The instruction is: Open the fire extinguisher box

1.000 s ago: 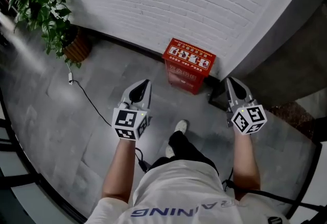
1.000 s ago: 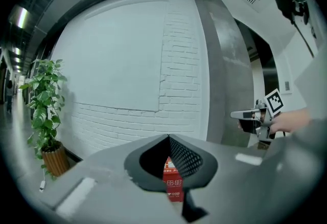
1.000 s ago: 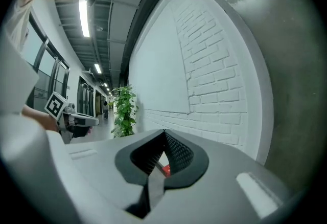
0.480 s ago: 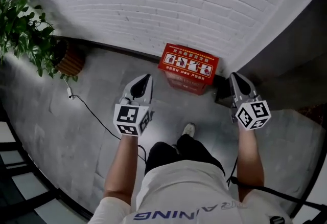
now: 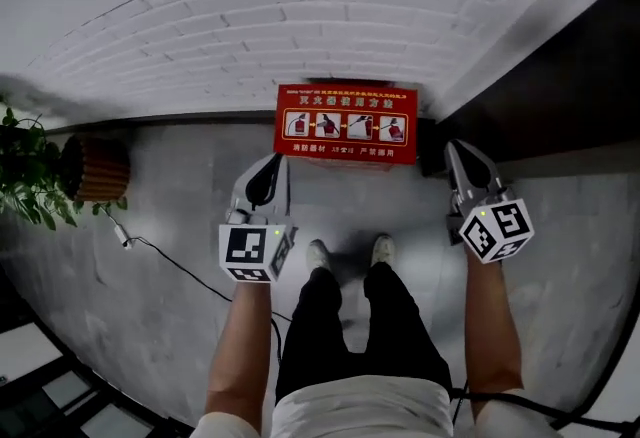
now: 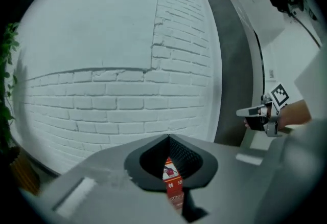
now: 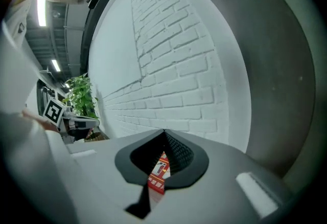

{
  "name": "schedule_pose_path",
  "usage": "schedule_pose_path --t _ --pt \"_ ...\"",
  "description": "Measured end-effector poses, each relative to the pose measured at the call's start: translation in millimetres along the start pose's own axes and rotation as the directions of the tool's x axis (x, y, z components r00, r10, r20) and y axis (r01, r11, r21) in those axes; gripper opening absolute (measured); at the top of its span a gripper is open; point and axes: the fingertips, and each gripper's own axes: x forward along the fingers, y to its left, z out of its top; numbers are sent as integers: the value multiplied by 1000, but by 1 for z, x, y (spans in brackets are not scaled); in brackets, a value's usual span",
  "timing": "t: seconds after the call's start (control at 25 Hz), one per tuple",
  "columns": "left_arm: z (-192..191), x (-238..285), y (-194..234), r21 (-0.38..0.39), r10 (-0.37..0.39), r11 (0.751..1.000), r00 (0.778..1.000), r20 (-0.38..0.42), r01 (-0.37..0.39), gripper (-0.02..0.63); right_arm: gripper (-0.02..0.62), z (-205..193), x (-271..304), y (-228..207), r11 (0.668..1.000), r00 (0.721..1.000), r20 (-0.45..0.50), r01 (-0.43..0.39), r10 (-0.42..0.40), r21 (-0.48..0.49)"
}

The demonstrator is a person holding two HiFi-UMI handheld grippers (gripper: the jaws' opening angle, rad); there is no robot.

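The red fire extinguisher box (image 5: 345,122) stands on the floor against the white brick wall (image 5: 300,16), its lid down with a row of picture instructions on top. My left gripper (image 5: 281,162) hovers short of the box's left end, jaws shut to a point with nothing in them. My right gripper (image 5: 452,148) hangs just past the box's right end, also shut and empty. In the left gripper view a strip of the red box (image 6: 173,183) shows through the gap under the closed tips (image 6: 168,137). The right gripper view shows the same box (image 7: 159,172) below its tips (image 7: 164,131).
A potted plant (image 5: 25,176) in a wicker pot (image 5: 96,169) stands at the left by the wall. A thin cable (image 5: 170,262) trails over the grey floor. A dark wall panel (image 5: 560,86) rises right of the box. The person's shoes (image 5: 320,253) stand just behind the box.
The person has stepped up to the wall, so the box now lies square in front between the two grippers. The plant has slid to the left edge. Both grippers stay shut.
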Motion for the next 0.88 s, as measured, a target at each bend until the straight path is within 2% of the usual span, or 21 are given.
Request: schedule_pose_path --t 0.2,0.32,0.44,0.68,0.72,0.8,0.88 --pt "-58 39 -2 -4 -102 995 994 -32 102 6 3 -72 18 -17 997 996 -49 69 -68 16" --pt "-85 59 4 4 -149 989 988 -33 149 6 3 -100 29 -30 996 995 -42 86 -86 7" --pt "-109 74 4 -31 -162 987 985 -58 161 6 3 -125 34 -41 995 995 -36 97 -97 -3" --pt "-141 80 6 -29 -170 985 985 -14 170 6 3 -180 42 -35 997 995 -85 46 -51 -69" --pt "-146 77 6 -29 -167 986 986 -21 166 6 9 -190 43 -34 996 993 -105 41 -49 -75" --pt "-156 70 5 -32 -168 986 985 -43 166 6 108 -207 46 -32 996 988 -148 28 -41 -85" --pt "-163 66 4 -39 -175 984 983 -60 173 6 130 -216 49 -33 996 984 -177 16 -32 -89"
